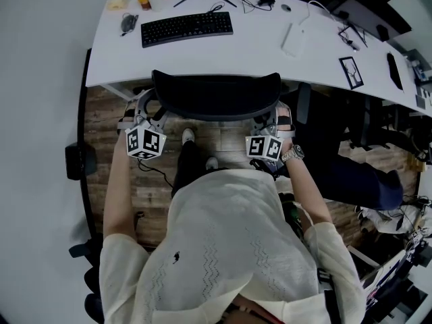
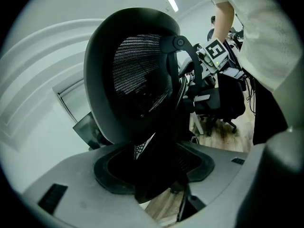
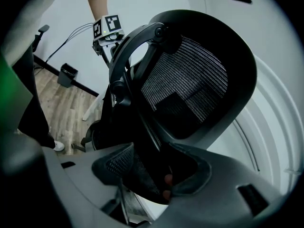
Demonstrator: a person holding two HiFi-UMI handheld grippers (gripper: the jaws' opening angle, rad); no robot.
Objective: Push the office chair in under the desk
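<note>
HEAD VIEW: You stand behind the office chair (image 1: 216, 94), both arms stretched fwd and down, elbows a little bent, a watch (image 1: 293, 154) on your right wrist. The left gripper (image 1: 144, 111) sits at the backrest's left end and the right gripper (image 1: 270, 121) at its right end, marker cubes facing up. The chair's backrest is right at the near edge of the white table (image 1: 270, 52), opposite the keyboard (image 1: 187, 28). The seat can't be seen from here. Wood floor (image 1: 108, 147) shows below the grippers.

LEFT GRIPPER VIEW: The cam looks up along the mesh backrest from its side. Your grey fingers (image 2: 71, 184) stand fairly wide, with the chair's dark frame filling the gap between the pads. They're clamped on the backrest's edge.

RIGHT GRIPPER VIEW: Same hold from the opp. side. The fingers (image 3: 228, 184) bracket the backrest's rim, with dark frame and mesh packed between the pads. The curved white table edge runs behind the backrest at right.
</note>
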